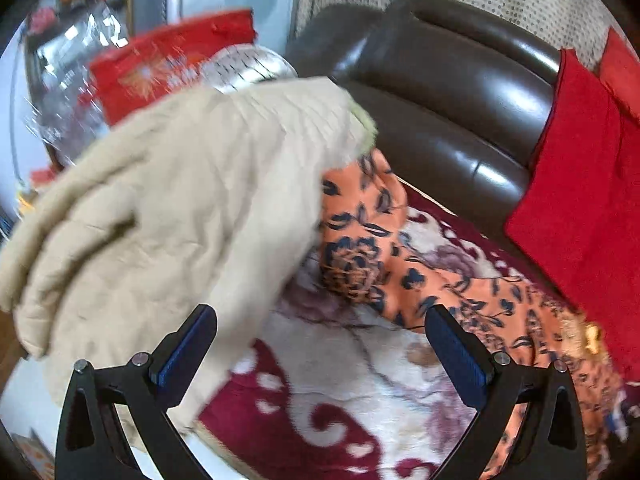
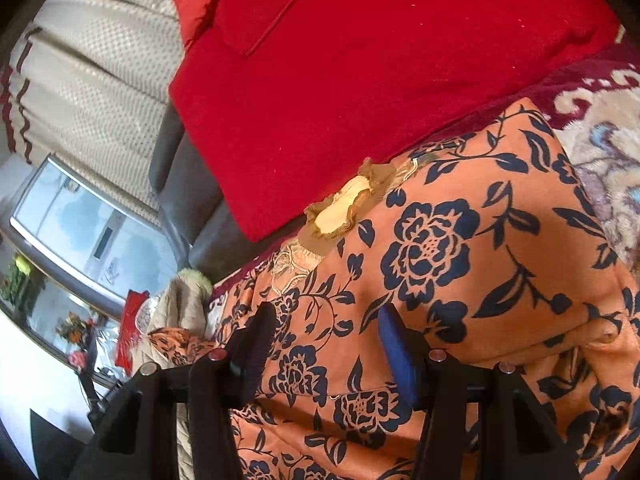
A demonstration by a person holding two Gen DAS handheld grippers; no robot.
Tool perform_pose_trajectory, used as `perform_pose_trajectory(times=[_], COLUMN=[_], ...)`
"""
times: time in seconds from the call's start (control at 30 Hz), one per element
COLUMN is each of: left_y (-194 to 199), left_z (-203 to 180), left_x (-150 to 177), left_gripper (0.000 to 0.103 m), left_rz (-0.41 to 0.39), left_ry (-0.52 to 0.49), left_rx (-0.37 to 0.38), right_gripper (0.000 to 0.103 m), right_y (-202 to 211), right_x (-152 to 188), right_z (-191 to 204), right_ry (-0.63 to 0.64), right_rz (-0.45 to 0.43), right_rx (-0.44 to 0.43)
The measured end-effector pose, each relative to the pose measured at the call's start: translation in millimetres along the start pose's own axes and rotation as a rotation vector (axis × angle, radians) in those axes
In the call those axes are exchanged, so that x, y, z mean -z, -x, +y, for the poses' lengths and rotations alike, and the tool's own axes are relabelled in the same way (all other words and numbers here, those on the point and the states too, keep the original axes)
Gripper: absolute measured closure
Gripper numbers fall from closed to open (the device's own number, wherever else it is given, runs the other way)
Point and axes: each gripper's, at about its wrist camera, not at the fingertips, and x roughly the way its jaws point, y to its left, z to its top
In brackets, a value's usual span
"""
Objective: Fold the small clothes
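An orange garment with dark blue flowers lies bunched on a patterned blanket on the sofa seat. It fills the right wrist view, with a gold embroidered collar. A beige quilted garment with a green fuzzy edge lies to the left, blurred. My left gripper is open and empty above the blanket, between the beige garment and the orange one. My right gripper is partly open, with orange fabric between its fingers; a grip is not clear.
The dark leather sofa back stands behind. A red cloth drapes over it and also shows in the right wrist view. The maroon and cream blanket covers the seat. A glass table with red items stands left.
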Motion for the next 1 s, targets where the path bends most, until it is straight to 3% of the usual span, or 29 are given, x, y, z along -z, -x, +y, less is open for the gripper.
perform_pose_trajectory(times=[0.1,0.23,0.4,0.47,0.53,0.6,0.73,1.0], left_y=[-19.3,-69.1,-106.1,-120.5,-133.8,-147.4,-133.8,-46.9], left_z=[-10.9,-19.6,-32.7,-30.7,-27.9,-24.1,-23.7,-93.4], left_x=[-8.3,-8.4,-11.0,-13.5,-15.3,-16.7,-23.6,-65.9], left_gripper=[0.0,0.0,0.0,0.01,0.052,0.075,0.089,0.091], left_rz=[0.025,0.176,0.178,0.18,0.203,0.24,0.185,0.06], left_ry=[0.042,0.109,0.137,0.19,0.233,0.268,0.253,-0.048], left_rx=[0.003,0.009,-0.036,-0.031,0.005,0.015,0.039,0.13], right_gripper=[0.046,0.046,0.046,0.046,0.046,0.046,0.046,0.047], right_y=[-4.8,-7.2,-6.6,-6.8,-6.7,-5.6,0.0,22.3], right_x=[0.3,-1.7,-4.6,-5.3,-5.4,-5.5,-6.8,-13.7], right_z=[-1.2,-2.7,-3.8,-4.3,-5.2,-5.6,-7.7,-16.5], right_ry=[-0.001,0.002,0.016,0.021,0.03,0.04,0.061,0.036], right_rz=[0.007,0.006,0.004,0.005,0.005,0.001,-0.017,-0.065], right_rx=[0.006,0.017,0.027,0.033,0.043,0.051,0.073,0.074])
